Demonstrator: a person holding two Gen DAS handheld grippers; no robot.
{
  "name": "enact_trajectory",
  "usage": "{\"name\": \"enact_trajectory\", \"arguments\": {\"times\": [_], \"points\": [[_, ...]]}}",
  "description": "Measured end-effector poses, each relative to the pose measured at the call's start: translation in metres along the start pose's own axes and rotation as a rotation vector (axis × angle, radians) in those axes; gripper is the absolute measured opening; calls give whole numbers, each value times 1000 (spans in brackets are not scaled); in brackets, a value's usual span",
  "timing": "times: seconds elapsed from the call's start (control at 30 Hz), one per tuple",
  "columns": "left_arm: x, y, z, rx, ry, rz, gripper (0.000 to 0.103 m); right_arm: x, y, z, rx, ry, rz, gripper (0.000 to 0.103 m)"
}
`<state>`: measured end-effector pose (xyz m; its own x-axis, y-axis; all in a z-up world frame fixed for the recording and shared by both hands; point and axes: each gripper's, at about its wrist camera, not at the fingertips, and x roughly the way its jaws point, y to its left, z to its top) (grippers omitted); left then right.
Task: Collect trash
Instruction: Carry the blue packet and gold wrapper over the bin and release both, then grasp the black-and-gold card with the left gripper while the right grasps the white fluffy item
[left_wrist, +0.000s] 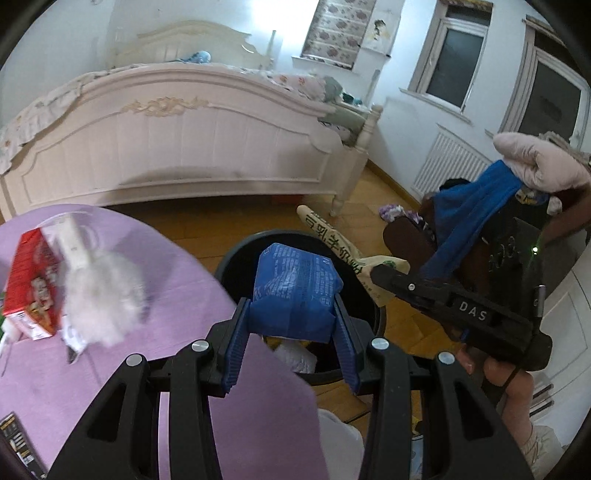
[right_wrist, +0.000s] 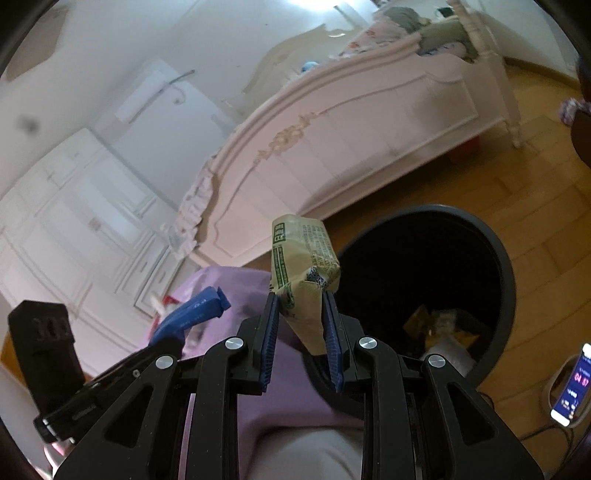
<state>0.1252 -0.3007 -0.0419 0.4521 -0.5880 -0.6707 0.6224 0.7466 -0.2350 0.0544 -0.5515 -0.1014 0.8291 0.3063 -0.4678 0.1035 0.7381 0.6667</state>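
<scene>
The left gripper (left_wrist: 291, 314) is clamped on a blue packet (left_wrist: 295, 291), with both blue pads pressing its sides; the packet projects forward past the fingertips. Directly ahead of and below this gripper stands the black trash bin (left_wrist: 236, 254), so the blue packet hangs over the bin's open mouth. To the left of the left gripper lies a purple table surface (left_wrist: 184, 258), which carries a red carton (left_wrist: 33, 284) and a blurred clump of white wrapping (left_wrist: 99, 295). The right gripper (right_wrist: 301, 306) is pinching a beige packet (right_wrist: 303, 266) with green print, held upright between its pads. The trash bin (right_wrist: 506, 266) sits just ahead and to the right of this gripper, and scraps of paper and wrapping lie in its bottom. In the left wrist view, the right gripper (left_wrist: 380, 275) appears to the right of the bin, with the beige packet (left_wrist: 332, 236) reaching over the rim. A pale bed footboard (left_wrist: 177, 147) stands beyond the bin.
</scene>
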Motion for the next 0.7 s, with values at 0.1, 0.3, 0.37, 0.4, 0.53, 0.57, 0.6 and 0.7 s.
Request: {"name": "enact_trajectory", "arguments": {"times": [0.1,0.3,0.37,0.4,0.53,0.57,0.6,0.7], "points": [[9,-8,-2,13,16,1,43,6,-10,2,20,3,-7,24],[24,-22,0,35,36,3,43,10,-19,-3,54,8,-17,24],[28,-26,2,50,34,6,45,11,-23,-4,66,8,-21,25],[30,-29,3,58,30,6,45,10,-23,-4,70,6,-26,25],[38,-38,10,94,35,0,52,10,-35,-4,112,8,-48,36],[39,-39,10,94,36,1,62,9,-37,-4,123,6,-50,41],[39,-41,10,94,31,0,67,8,-39,-4,129,1,-54,51],[35,-46,8,111,23,2,71,3,-40,-5,141,-12,-60,61]]}}
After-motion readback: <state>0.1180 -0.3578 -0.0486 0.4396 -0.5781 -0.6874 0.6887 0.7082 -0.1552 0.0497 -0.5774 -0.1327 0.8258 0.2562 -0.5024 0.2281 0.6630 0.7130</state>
